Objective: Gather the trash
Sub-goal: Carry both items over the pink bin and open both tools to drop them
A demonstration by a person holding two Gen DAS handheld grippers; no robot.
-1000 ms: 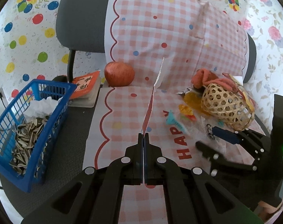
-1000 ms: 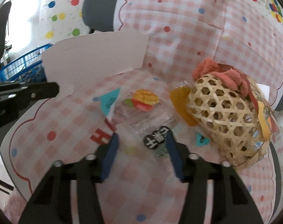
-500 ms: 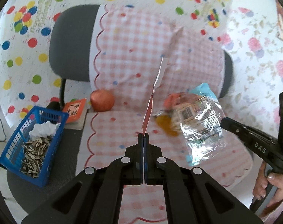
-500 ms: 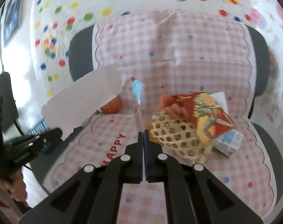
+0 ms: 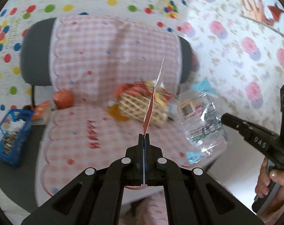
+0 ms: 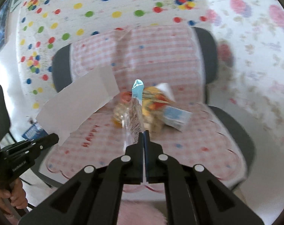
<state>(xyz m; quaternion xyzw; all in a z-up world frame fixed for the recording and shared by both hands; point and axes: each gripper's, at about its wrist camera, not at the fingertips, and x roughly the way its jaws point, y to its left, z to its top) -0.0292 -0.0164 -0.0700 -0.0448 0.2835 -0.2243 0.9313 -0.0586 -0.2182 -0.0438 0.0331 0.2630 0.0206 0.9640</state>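
My left gripper (image 5: 143, 136) is shut on a flat paper card (image 5: 151, 105), seen edge-on in the left wrist view and as a white sheet (image 6: 78, 108) in the right wrist view. My right gripper (image 6: 143, 133) is shut on a clear plastic wrapper (image 6: 134, 116) with blue corners; it hangs in the air at the right of the left wrist view (image 5: 202, 120). Both are held above the pink checked cloth (image 5: 82, 131) on the chair seat. A blue basket (image 5: 8, 140) with seed shells sits at the left.
A woven bamboo basket (image 5: 140, 108) with red and orange packets lies on the seat, a small blue-white carton (image 6: 175, 117) beside it. An apple (image 5: 64, 99) and an orange booklet (image 5: 41, 108) lie at the back left. The grey chair back (image 5: 35, 60) stands behind.
The right gripper closed on the clear wrapper and lifted it off the cloth. Both grippers have risen and pulled back from the seat; the left still holds the card.
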